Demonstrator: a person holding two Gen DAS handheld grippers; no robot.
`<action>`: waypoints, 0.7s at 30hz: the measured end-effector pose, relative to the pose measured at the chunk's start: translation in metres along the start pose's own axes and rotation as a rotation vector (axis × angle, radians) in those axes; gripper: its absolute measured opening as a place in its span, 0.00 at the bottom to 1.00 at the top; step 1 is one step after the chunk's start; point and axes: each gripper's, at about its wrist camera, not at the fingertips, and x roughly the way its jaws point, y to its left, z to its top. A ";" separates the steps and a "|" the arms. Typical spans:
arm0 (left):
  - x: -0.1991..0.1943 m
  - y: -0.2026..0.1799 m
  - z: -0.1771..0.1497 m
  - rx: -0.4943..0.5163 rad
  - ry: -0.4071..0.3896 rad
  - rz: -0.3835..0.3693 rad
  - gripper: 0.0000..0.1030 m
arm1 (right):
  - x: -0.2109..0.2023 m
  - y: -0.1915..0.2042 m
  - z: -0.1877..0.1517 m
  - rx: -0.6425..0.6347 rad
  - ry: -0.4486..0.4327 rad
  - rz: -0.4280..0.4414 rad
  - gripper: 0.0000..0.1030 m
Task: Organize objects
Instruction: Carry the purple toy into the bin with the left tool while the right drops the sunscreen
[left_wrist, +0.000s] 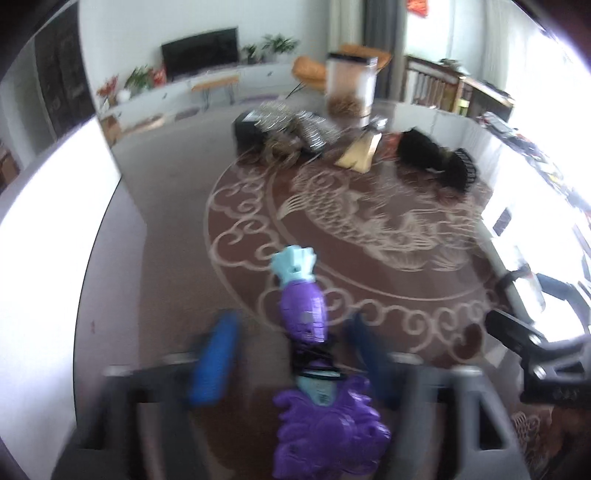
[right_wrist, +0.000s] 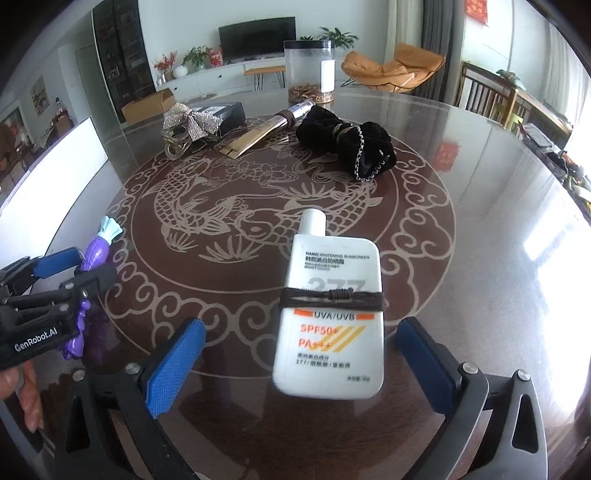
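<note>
Blue-padded right claw gapes around sunscreen bottle; left claw wide, straddling purple toy.

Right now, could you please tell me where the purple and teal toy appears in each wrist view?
Left wrist: purple toy lies bottom centre, between the blue fingers.
Right wrist: far left edge, partly behind the left gripper.
Shared landmark: the clear canister at the table's far side.

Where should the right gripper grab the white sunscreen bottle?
Across the flat lower body, below the brown cord band. The sunscreen bottle lies flat on the table, cap pointing away, already centred between the open right gripper pads. Come straight forward and low; its long parallel edges suit the pads.
</note>
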 end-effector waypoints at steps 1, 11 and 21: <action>-0.004 -0.004 -0.002 0.013 -0.004 -0.003 0.22 | 0.001 0.001 0.002 -0.019 0.021 -0.003 1.00; -0.076 0.012 -0.044 -0.094 -0.147 -0.206 0.20 | -0.037 -0.005 -0.006 0.052 0.060 0.111 0.49; -0.154 0.034 -0.053 -0.158 -0.326 -0.289 0.20 | -0.081 0.019 -0.028 0.035 -0.038 0.134 0.49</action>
